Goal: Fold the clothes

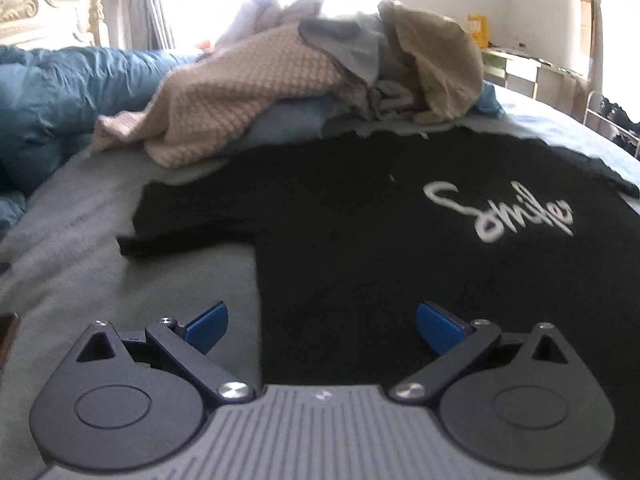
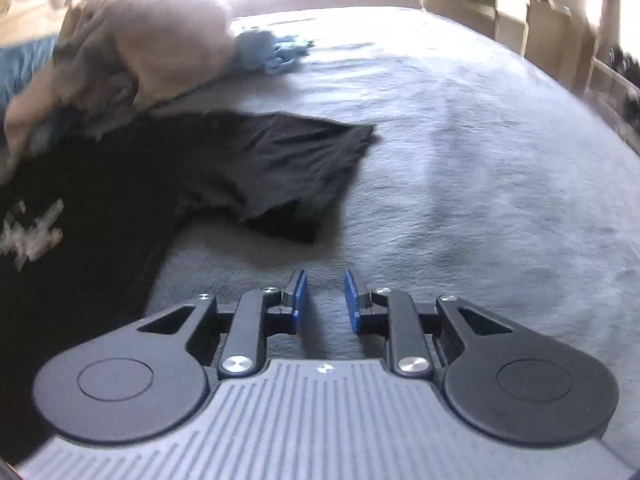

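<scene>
While the bed [image 2: 480, 140] with its grey-blue cover fills most of both views, a black T-shirt [image 1: 360, 240] is seen spread flat on it, front up, with a white handwritten word [image 1: 500, 214] printed across the chest. One short sleeve [image 1: 168, 220] is laid out to the side in the left wrist view, and the other sleeve [image 2: 288, 160] is shown wrinkled and slightly lifted at its hem in the right wrist view. A heap of unfolded clothes [image 1: 320, 68], beige, grey and olive, is piled just beyond the shirt's collar. The left hand-held gripper [image 1: 322, 326] is pointed downward over the lower edge of the shirt, its blue pads spread wide and released, with nothing between them. The right hand-held gripper [image 2: 326, 300] is angled down over bare bed cover beside the shirt, its pads drawn near together but apart, with nothing grasped.
</scene>
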The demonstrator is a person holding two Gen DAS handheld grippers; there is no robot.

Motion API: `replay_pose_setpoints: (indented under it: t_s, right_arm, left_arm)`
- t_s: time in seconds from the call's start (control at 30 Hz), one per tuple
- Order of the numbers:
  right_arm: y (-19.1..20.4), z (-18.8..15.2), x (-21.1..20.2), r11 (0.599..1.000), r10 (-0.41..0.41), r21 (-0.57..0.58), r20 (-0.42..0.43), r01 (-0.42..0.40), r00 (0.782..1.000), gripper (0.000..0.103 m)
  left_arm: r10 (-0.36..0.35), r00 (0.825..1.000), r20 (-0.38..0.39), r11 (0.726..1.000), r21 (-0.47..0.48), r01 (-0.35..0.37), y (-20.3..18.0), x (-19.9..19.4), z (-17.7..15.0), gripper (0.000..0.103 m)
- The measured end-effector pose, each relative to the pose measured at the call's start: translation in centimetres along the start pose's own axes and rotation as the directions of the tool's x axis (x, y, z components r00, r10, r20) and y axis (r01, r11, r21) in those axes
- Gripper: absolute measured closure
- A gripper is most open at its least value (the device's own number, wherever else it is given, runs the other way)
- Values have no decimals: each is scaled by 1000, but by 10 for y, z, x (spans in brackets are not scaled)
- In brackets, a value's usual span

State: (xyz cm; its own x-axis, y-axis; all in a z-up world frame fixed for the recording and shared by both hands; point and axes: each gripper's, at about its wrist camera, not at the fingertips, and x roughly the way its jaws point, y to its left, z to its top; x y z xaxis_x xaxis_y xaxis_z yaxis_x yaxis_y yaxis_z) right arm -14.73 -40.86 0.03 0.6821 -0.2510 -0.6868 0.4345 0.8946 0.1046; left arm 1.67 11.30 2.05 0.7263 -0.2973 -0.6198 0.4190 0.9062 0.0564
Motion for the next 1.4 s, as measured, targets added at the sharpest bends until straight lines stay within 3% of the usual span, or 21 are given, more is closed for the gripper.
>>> replay_pose_setpoints:
  t_s: [0.07, 0.13, 0.2, 0.3, 0.37, 0.43, 0.5, 0.6, 0.67, 0.77, 0.83, 0.93, 1.03, 1.1, 1.2, 1.27, 1.3, 1.33, 1.4]
  right_arm:
    - [7, 22, -3, 999, 1, -41, 72, 2, 997, 82]
    - [15, 39, 10, 998, 61, -34, 120, -58, 991, 82]
    - [17, 49, 38, 994, 109, -6, 99, -109, 989, 84]
    - [9, 42, 80, 999, -37, 7, 15, 36, 999, 82]
    - [-26, 29, 64, 993, -39, 110, 49, 34, 998, 80]
    - [-46, 26, 44, 968, -154, 207, 31, 145, 988, 79]
    - [-40, 30, 23, 960, -186, 213, 9, 180, 982, 77]
    - [17, 51, -5, 993, -59, 105, 60, 53, 996, 77]
    - [77, 65, -17, 997, 75, 6, 76, -76, 994, 77]
    - [179, 69, -13, 948, 286, -152, 8, -281, 958, 77]
    - [242, 69, 13, 911, 349, -215, -60, -353, 935, 77]
    - [320, 76, 69, 870, 402, -240, -161, -431, 901, 77]
    - [367, 94, 143, 892, 364, -194, -229, -409, 903, 78]
    - [369, 109, 186, 936, 259, -178, -235, -303, 937, 82]
    - [349, 143, 229, 971, 219, -64, -152, -231, 964, 85]
    - [340, 165, 238, 999, 46, -12, -74, -47, 996, 81]
    - [338, 171, 235, 1000, 9, -2, -46, -9, 999, 81]
    - [336, 174, 227, 1000, 27, 12, -18, -26, 999, 81]
    - [340, 170, 206, 988, 150, 25, 2, -150, 989, 81]
  left_arm:
    - [13, 1000, 24, 1000, -20, -12, 1, 5, 11, 1]
    - [-10, 1000, 22, 999, -53, 11, 0, 16, 18, 1]
    - [-23, 1000, 0, 997, -72, 23, -1, 29, 20, 1]
    - [-17, 999, -35, 994, -111, 13, 9, 39, 14, 1]
    - [-30, 999, -41, 985, -169, 23, 24, 40, 8, 1]
    - [-44, 999, -30, 973, -228, 36, 41, 35, 6, 1]
    - [-27, 1000, -13, 965, -263, 23, 53, 29, 5, 1]
    - [37, 999, 12, 955, -295, -32, 66, 23, 6, 1]
    - [69, 998, 4, 938, -340, -64, 77, 24, 6, 1]
    - [81, 997, 9, 902, -426, -69, 94, 33, 8, 1]
    - [102, 994, 32, 878, -473, -75, 105, 38, 8, 1]
    - [138, 989, 59, 865, -493, -92, 117, 44, 4, 1]
    - [85, 994, 65, 869, -493, -42, 124, 45, -1, 1]
    - [65, 995, 80, 869, -495, -17, 129, 45, -3, 1]
    - [48, 996, 81, 874, -487, -3, 129, 48, -2, 1]
    - [38, 996, 85, 879, -476, 7, 130, 49, -2, 1]
    - [32, 995, 89, 880, -474, 14, 130, 49, -2, 1]
    - [29, 995, 94, 880, -475, 19, 131, 49, -1, 1]
    - [26, 995, 100, 876, -482, 25, 132, 49, -2, 1]
